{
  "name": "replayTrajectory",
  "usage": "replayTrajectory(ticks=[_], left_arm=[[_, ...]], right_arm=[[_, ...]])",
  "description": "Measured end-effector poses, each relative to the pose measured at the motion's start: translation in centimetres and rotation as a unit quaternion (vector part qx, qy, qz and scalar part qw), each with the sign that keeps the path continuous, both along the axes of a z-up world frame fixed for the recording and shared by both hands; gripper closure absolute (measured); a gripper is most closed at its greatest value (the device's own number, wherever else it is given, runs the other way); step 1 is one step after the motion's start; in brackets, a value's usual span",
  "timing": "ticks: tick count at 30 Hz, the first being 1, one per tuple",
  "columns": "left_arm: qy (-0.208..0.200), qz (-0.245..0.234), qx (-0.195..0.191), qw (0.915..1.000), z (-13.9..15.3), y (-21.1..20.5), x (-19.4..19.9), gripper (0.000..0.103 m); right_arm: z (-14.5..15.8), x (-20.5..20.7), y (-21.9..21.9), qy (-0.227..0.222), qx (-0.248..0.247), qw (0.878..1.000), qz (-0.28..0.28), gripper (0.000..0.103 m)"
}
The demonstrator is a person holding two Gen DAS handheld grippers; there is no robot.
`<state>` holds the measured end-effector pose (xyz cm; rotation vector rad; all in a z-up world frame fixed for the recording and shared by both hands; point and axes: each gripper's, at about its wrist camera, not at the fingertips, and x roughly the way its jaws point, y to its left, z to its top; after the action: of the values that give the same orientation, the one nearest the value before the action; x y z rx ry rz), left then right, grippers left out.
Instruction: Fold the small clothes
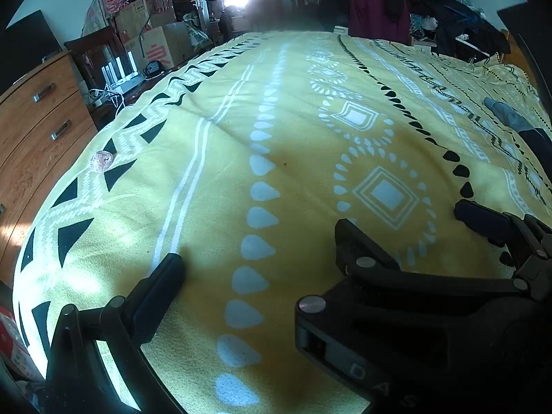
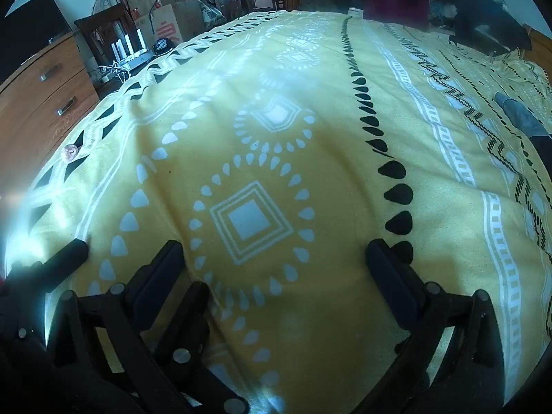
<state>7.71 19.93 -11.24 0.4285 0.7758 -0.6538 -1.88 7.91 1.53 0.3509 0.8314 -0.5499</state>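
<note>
Both grippers hang spread apart and grasp nothing above the yellow patterned blanket (image 2: 327, 310): the left gripper (image 1: 258, 245) beside the right gripper (image 2: 274, 255), their fingers nearly touching. One grey garment (image 2: 521, 114) lies at the far right edge of the bed, well apart from both. One small pink object (image 1: 101, 161) rests near the left edge, beside one wooden dresser (image 1: 38, 127) showing two handles.

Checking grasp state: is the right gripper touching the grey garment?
Apart. The right wrist view shows the right gripper open over bare yellow blanket, the grey garment far off at the right edge.
</note>
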Motion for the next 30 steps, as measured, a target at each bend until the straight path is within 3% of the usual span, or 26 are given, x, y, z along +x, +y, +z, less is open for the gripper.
replayTrajectory(ticks=[30], left_arm=[[0.000,0.000,0.000,1.0000,-0.03,-0.03,-0.05,0.000]], right_arm=[[-0.47,0.19,0.71,-0.002,0.000,1.000,0.000,0.000]])
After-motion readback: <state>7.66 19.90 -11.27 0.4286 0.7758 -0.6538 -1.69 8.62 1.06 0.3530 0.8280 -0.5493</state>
